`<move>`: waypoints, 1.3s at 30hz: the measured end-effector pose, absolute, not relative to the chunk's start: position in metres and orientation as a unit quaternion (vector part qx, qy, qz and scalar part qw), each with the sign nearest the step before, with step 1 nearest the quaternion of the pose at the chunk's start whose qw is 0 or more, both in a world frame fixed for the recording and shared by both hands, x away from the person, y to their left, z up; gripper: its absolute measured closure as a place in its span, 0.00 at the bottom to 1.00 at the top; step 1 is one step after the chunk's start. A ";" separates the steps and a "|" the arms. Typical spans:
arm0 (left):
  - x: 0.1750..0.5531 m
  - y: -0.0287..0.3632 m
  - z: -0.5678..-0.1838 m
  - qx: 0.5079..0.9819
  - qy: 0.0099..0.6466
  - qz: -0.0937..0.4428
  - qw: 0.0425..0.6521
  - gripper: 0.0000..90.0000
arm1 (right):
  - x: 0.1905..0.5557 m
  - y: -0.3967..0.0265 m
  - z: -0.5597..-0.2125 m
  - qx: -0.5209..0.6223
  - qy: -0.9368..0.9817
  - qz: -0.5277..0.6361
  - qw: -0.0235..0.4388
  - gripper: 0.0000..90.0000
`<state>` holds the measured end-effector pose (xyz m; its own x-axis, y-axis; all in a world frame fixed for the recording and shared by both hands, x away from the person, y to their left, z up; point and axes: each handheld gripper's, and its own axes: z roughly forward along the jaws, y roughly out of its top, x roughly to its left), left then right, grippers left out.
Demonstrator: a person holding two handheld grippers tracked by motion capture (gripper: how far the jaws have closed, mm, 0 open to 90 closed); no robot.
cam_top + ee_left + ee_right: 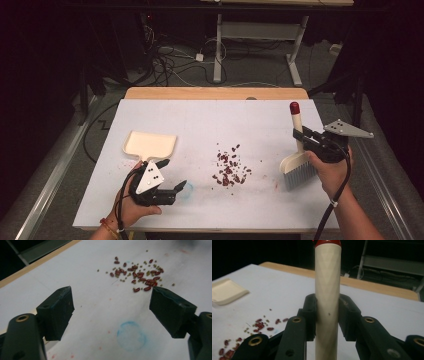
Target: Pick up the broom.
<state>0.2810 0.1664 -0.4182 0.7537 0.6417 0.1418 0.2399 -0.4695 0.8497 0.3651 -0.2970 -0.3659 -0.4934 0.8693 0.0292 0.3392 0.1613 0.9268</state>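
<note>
Upright — right tongs [327, 317] clamp brush [298, 167].

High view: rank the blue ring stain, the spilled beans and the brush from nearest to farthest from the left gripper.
From the left gripper:
1. Blue ring stain, right beside its jaws.
2. Spilled beans, mid-table.
3. Brush, far right, held in the right gripper.

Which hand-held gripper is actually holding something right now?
The right hand-held gripper: its jaws clamp the brush by its cream handle. The left hand-held gripper is open, empty.
</note>
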 end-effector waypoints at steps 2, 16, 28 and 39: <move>0.280 0.157 -0.412 0.829 0.254 0.219 0.448 0.22 | 0.361 -0.289 -0.361 0.414 0.711 0.499 0.272 0.78; 0.291 0.070 -0.397 0.839 0.194 0.176 0.476 0.23 | 0.348 -0.197 -0.352 0.352 0.713 0.529 0.298 0.78; 0.319 0.043 -0.404 0.823 0.241 0.138 0.496 0.35 | 0.330 -0.149 -0.353 0.307 0.715 0.547 0.308 0.78; 0.319 0.045 -0.404 0.821 0.216 0.122 0.515 0.65 | 0.310 -0.149 -0.345 0.292 0.707 0.566 0.306 0.78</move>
<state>0.3193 0.0454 -0.4037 0.8772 0.4796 -0.0225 0.2291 -0.3770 0.8974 0.3095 -0.1489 -0.3449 -0.6420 0.7597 -0.1033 0.0658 0.1889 0.9798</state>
